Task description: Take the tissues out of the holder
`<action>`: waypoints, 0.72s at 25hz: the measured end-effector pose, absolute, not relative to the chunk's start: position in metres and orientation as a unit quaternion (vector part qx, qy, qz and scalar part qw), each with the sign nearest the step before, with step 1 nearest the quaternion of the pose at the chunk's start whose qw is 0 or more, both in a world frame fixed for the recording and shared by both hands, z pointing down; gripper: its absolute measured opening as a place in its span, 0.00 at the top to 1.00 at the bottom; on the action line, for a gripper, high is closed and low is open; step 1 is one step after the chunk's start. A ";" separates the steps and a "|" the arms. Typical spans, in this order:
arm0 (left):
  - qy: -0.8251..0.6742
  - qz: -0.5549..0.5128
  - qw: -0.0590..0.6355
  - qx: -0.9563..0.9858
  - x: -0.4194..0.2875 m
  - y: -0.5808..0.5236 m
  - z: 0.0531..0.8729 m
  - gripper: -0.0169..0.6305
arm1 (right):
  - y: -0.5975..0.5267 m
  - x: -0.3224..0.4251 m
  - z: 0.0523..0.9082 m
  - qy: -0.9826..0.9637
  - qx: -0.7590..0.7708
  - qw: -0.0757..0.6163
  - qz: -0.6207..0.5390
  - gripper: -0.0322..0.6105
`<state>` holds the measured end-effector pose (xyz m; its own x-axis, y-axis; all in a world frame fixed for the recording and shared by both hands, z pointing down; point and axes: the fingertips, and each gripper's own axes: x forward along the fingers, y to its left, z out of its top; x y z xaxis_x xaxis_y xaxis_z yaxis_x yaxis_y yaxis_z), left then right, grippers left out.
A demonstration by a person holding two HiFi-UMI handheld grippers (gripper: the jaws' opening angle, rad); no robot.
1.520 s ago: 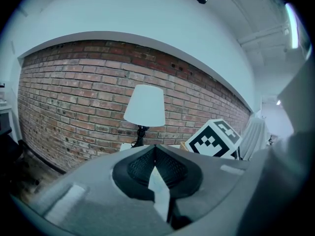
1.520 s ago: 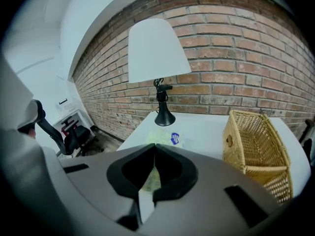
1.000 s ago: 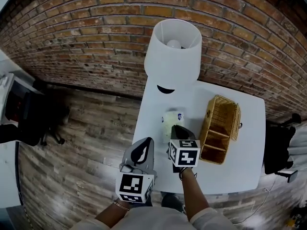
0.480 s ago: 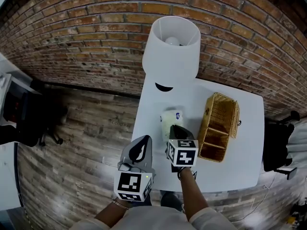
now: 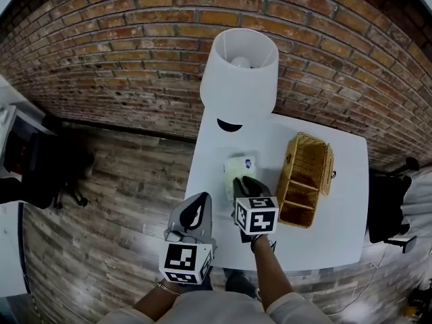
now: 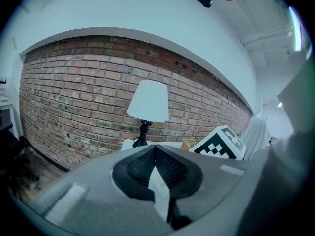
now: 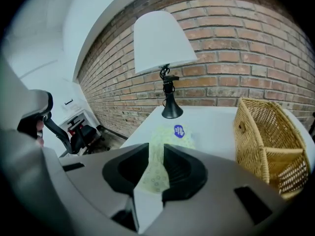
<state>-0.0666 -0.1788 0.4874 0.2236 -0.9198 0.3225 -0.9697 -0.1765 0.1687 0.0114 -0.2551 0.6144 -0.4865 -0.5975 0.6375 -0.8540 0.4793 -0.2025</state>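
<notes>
1. Head view: the tissue pack [image 5: 241, 167] lay on the tabletop [image 5: 337, 201] at the right tool's [image 5: 244, 183] tip, with the wicker holder [image 5: 305, 181] to that tool's right.
2. Left gripper view: the left tool [image 6: 155, 149] was closed and empty.
3. Right gripper view: the right tool's jaws, just opening, stood apart with the pack's near end between them.

A: Any writing you can pick out over there?
B: One candidate: a round blue label [image 7: 179, 131] on the pale-green tissue pack [image 7: 165, 137]. It has white print, far too small to read from here.
A: And those marker cubes [image 5: 258, 216]?
B: Black-and-white square patterns on every face that shows. No letters, no digits.
A: So nothing legible?
B: Nothing legible right now.
</notes>
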 end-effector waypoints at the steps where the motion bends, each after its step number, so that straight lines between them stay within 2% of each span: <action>1: -0.619 0.073 0.169 0.764 -0.066 -0.178 0.486 0.99 | -0.255 0.011 0.613 -0.825 0.439 0.249 0.255 0.82; 8: -0.619 0.067 0.161 0.766 -0.062 -0.175 0.476 0.99 | -0.254 0.018 0.591 -0.834 0.440 0.239 0.232 0.81; 18: -0.625 0.055 0.144 0.765 -0.053 -0.168 0.458 0.99 | -0.235 0.033 0.515 -0.858 0.447 0.181 0.180 0.82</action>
